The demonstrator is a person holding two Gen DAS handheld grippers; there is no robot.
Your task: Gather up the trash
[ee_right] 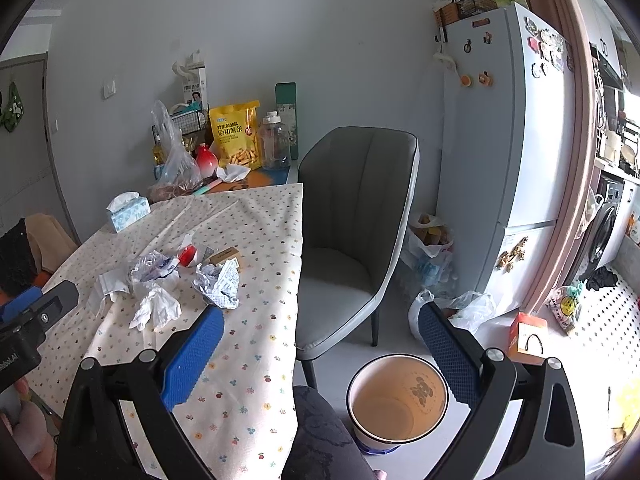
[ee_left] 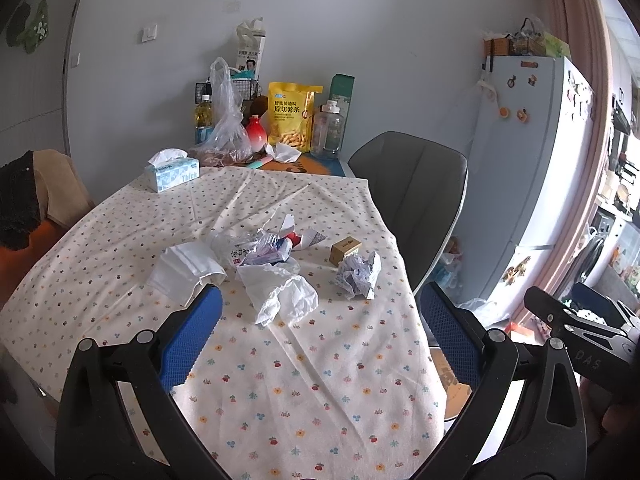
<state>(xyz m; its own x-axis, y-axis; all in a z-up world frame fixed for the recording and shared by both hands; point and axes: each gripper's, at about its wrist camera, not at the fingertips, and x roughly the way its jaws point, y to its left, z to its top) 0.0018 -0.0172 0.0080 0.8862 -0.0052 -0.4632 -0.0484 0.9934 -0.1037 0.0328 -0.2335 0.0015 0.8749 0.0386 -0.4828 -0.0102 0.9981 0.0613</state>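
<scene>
Left gripper point(ee_left: 320, 332) spread wide, nothing between its blue pads point(ee_left: 188, 340), hovering over the near part of the floral tablecloth point(ee_left: 304, 392). Right gripper point(ee_right: 320, 344) also wide and empty, held off the table's right edge; its left pad sits over the cloth, its right pad over the floor.

Bin point(ee_right: 397, 399), white rim, tan inside, stands on the floor just below and between the right gripper's fingers, beside the table edge; looks empty from what shows.

Trash lies just beyond the left gripper's tips: crumpled white tissue point(ee_left: 286, 294) between the pads and slightly far of them, folded white napkin point(ee_left: 184, 272) touching or just past the left pad tip, cannot tell which. Printed crumpled paper ball point(ee_left: 359, 276) to the right of the tissue, near the table's right edge. Behind those, a heap of plastic wrappers point(ee_left: 260, 248), and a small tan box point(ee_left: 345, 249) just far of the paper ball.

From the right wrist view the same paper ball point(ee_right: 219, 285) sits just far-left of the left pad tip.

Farther: blue tissue box point(ee_left: 173, 174) far left on the cloth, grey chair point(ee_right: 352, 232) right of the table, yellow snack bag point(ee_left: 291, 116) by the wall, fridge point(ee_right: 504, 120) far right.
</scene>
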